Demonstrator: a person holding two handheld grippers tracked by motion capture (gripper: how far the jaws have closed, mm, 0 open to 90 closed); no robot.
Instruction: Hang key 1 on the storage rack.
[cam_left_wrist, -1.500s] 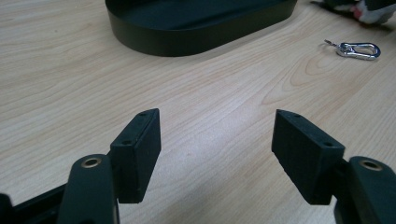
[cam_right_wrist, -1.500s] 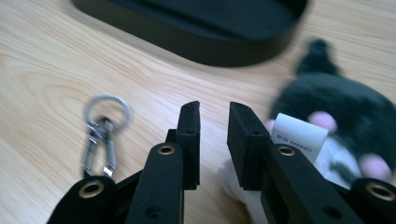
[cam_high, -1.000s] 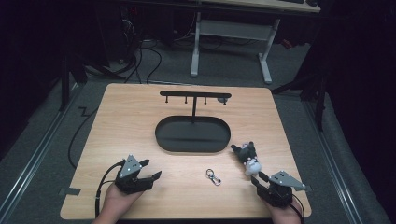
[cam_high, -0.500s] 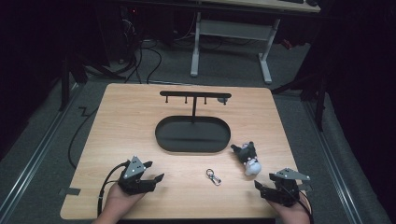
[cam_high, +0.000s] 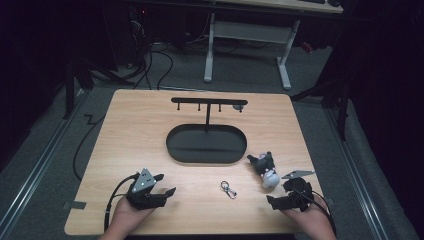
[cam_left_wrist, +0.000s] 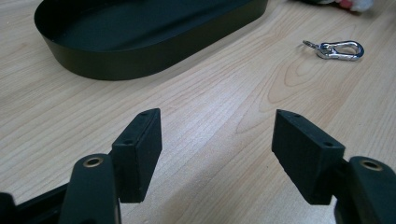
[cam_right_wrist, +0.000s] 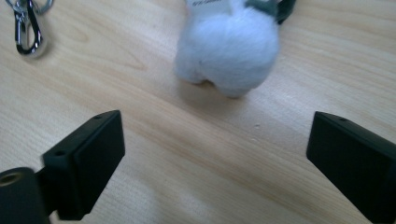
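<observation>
Two grippers rest low near my edge of the tabletop, and neither holds anything. At the left, my left gripper has its jaws spread wide over bare wood; ahead of it sits the black oval tray with its hanger stand, and off to its right lies the small metal clip, well apart from the jaws. Moving across, that clip lies flat roughly midway between my two hands. Further right is the plush toy, just off the tray's right end, lying on its side with its dark head toward the tray and its pale body toward me, so its long axis runs roughly along my line of reach. My right gripper is clearly the nearer one: the toy lies just beyond its jaws and slightly to the right of centre, the white fuzzy rump facing them, not touching. Those jaws also stand wide apart. I judge a short push forward would bring the soft body between them; it should squash easily under a squeeze.
</observation>
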